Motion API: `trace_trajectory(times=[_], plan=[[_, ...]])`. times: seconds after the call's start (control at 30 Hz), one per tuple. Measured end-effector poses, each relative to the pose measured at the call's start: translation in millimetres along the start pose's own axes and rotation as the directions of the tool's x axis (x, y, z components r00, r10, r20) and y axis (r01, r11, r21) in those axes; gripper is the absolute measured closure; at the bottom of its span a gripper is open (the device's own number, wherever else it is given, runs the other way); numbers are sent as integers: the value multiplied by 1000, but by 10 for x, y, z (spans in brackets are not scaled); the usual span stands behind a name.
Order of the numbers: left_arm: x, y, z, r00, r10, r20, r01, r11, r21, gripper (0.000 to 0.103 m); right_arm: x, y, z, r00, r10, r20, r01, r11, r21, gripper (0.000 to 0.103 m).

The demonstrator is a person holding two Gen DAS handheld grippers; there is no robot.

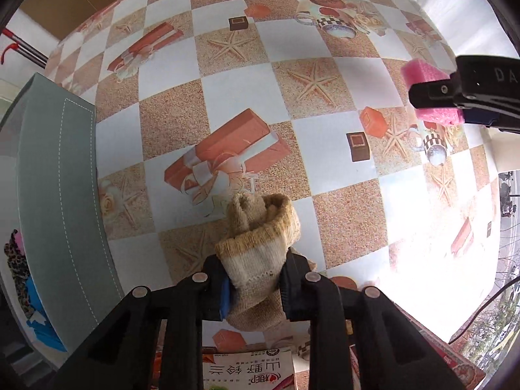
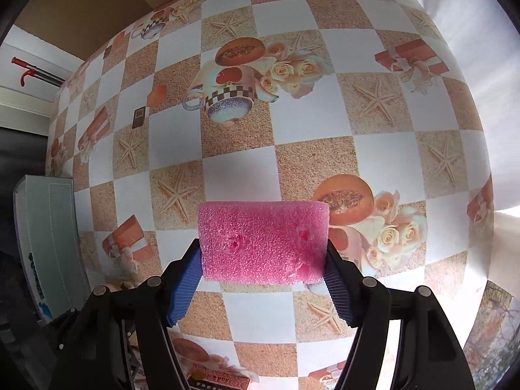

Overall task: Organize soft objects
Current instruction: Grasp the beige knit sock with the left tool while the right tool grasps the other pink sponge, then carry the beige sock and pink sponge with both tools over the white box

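Note:
My left gripper (image 1: pixel 255 276) is shut on a rolled beige knitted sock (image 1: pixel 260 240) and holds it above the patterned tablecloth (image 1: pixel 227 74). My right gripper (image 2: pixel 263 260) is shut on a pink foam sponge (image 2: pixel 263 243), held above the cloth. In the left wrist view the right gripper (image 1: pixel 432 97) shows at the far right with the pink sponge (image 1: pixel 422 71) between its fingers. A grey-green fabric storage box (image 1: pixel 55 195) stands at the left; it also shows in the right wrist view (image 2: pixel 48 237).
The box holds a leopard-print cloth (image 1: pixel 18 266) and something blue (image 1: pixel 39 312). A printed packet (image 1: pixel 247 370) lies at the near table edge under my left gripper. A red-handled tool (image 2: pixel 35 71) leans at the far left. Bright sunlight falls at the table's right side.

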State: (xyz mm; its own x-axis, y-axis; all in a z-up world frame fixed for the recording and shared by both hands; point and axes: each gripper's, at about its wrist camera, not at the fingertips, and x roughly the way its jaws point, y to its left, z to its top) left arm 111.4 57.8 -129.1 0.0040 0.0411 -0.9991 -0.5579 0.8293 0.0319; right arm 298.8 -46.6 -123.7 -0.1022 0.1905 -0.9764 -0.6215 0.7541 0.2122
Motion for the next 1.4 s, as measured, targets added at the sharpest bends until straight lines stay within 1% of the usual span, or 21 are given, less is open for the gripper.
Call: trace_trajectory(times=[0.13, 0.27, 0.3, 0.4, 0.57, 0.7, 0.8, 0.87, 0.93, 1.07, 1.23, 1.4], plan=[[-270, 45, -136, 999, -8, 37, 7, 1000, 25, 77, -270, -234, -362, 1000, 6, 5, -6, 999, 45, 32], [-506, 17, -306, 998, -9, 63, 3, 996, 94, 77, -528, -429, -823, 1000, 2, 21, -4, 996, 93, 32], [-518, -67, -354, 997, -6, 71, -2, 993, 118, 77, -580, -427, -934, 1000, -3, 26, 0, 995, 102, 32], [-595, -99, -574, 996, 1, 89, -18, 982, 188, 77, -689, -365, -1239, 999, -13, 36, 8, 991, 136, 32], [-682, -112, -900, 996, -15, 86, -9, 965, 263, 77, -866, -311, -1747, 999, -20, 32, 15, 985, 172, 32], [-725, -143, -1197, 996, 7, 93, -41, 933, 359, 77, -906, -189, -2071, 1000, -10, 18, 6, 980, 198, 32], [-792, -106, -1363, 996, -17, 89, -18, 924, 381, 77, -926, -81, -2277, 1000, 0, 9, -2, 979, 202, 32], [-831, -65, -1445, 995, -28, 93, -10, 924, 381, 77, -930, 7, -2400, 1000, 10, -1, -10, 981, 196, 32], [-849, -21, -1504, 995, -33, 96, -6, 927, 376, 77, -946, 101, -2506, 1000, 2, -2, -2, 982, 187, 32], [-885, 47, -1598, 994, -39, 104, -3, 927, 376, 77, -990, 279, -2646, 1000, 14, 6, -15, 983, 181, 32], [-1003, 151, -1638, 988, -52, 149, -8, 926, 377, 77, -1164, 526, -2723, 998, 14, 56, -22, 990, 138, 32], [-1084, 254, -1696, 983, -59, 173, -7, 933, 359, 77, -1371, 806, -2700, 993, -13, 117, 6, 998, 59, 32]])
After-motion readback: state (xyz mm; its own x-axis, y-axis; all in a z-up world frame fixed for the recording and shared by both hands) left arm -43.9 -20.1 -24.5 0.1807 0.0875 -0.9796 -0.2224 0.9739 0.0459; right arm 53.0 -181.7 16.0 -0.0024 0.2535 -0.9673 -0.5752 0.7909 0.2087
